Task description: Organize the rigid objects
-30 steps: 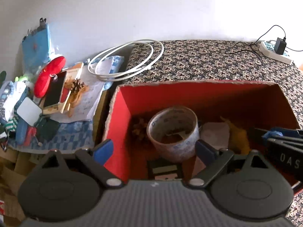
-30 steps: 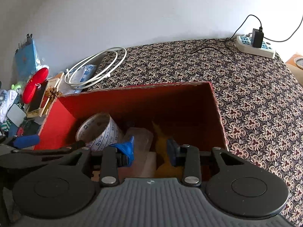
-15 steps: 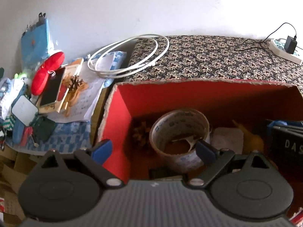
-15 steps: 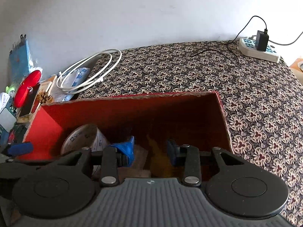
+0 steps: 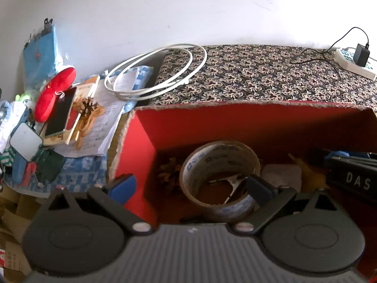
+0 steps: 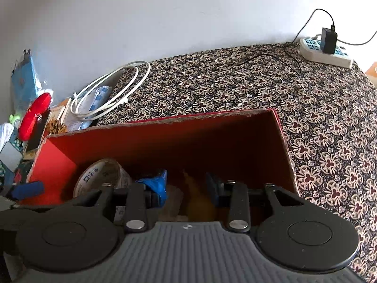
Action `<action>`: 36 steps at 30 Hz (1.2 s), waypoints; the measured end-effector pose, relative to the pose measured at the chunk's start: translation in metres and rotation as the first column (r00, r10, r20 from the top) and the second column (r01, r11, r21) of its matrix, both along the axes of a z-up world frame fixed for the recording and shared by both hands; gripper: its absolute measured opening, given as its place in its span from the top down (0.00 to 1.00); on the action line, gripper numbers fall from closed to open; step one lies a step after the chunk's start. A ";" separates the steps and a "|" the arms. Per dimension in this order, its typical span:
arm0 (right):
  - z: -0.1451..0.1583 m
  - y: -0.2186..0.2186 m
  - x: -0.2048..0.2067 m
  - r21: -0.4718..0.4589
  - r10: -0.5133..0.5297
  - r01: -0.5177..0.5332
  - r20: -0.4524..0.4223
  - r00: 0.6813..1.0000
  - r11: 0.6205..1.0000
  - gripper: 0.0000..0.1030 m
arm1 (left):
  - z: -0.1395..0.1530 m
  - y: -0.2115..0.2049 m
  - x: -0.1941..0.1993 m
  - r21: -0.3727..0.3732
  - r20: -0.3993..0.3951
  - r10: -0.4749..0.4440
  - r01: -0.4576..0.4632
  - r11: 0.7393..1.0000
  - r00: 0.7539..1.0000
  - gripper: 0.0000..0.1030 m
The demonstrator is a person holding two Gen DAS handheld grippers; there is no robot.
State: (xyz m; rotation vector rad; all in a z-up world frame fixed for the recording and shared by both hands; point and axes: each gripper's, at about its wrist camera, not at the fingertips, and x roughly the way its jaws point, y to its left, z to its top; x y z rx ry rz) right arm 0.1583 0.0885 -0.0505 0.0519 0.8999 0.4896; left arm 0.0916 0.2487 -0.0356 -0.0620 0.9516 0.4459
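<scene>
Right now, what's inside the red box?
Inside the red box: a tape roll with a metal clip in its core, a pine cone beside it, something yellow and a pale flat item. Both tools hide the near floor.

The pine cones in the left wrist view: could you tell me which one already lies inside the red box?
The pine cone in the red box's left corner, beside the tape roll. The other pine cone lies outside, on the papers left of the box.
</scene>
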 end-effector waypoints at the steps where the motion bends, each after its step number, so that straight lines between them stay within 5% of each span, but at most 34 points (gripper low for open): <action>1: 0.000 -0.001 0.000 0.004 -0.002 0.002 -0.004 1.000 1.000 0.80 | 0.000 0.000 0.000 -0.005 -0.001 0.000 0.000 1.000 1.000 0.04; 7: -0.002 -0.002 0.000 0.016 -0.017 0.017 -0.017 1.000 1.000 0.80 | -0.003 0.006 -0.001 -0.057 0.001 0.004 -0.004 0.998 1.000 0.04; 36: -0.001 0.001 -0.002 -0.008 -0.044 0.044 0.009 0.999 0.999 0.81 | -0.004 0.006 0.000 -0.055 0.001 -0.014 0.014 0.998 1.000 0.05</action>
